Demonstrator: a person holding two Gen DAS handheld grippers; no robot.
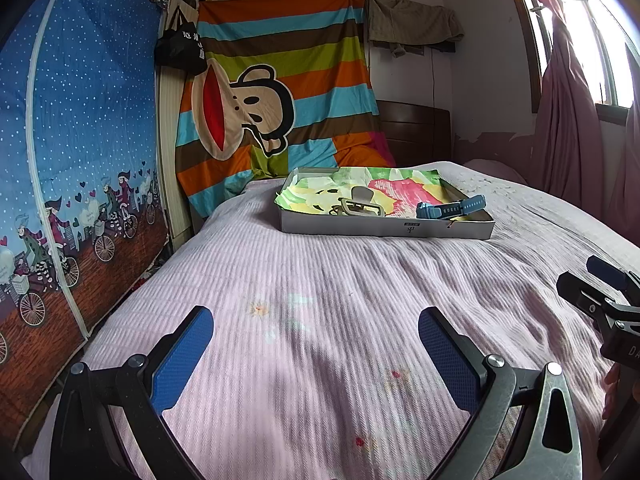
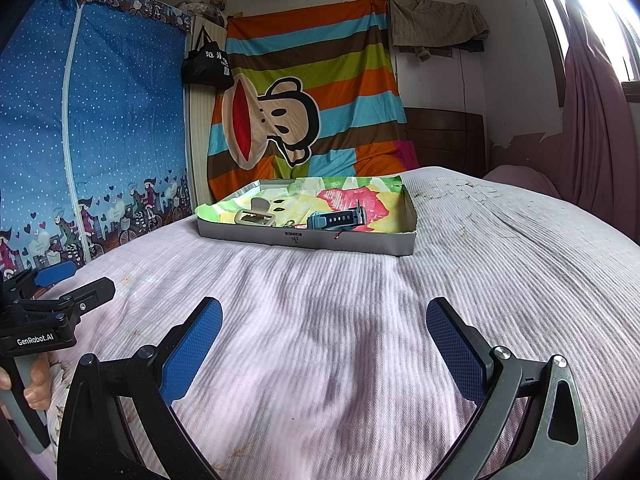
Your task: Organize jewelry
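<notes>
Largely done: watch (image 2: 336, 218) and hair clip (image 2: 256, 210) boxed in tray (image 2: 304, 240) at 12 o'clock, bed bare, both hand-held grippers (image 1: 316, 356) (image 2: 324, 348) apart, empty

We had the left gripper (image 1: 316, 320) spread wide, nothing between its blue pads (image 1: 184, 356). Right gripper (image 2: 324, 312) was just as wide and empty, held alongside it.

Small red-green trinket (image 2: 291, 225) beside watch (image 2: 335, 220) in tray: too small to identify.
</notes>
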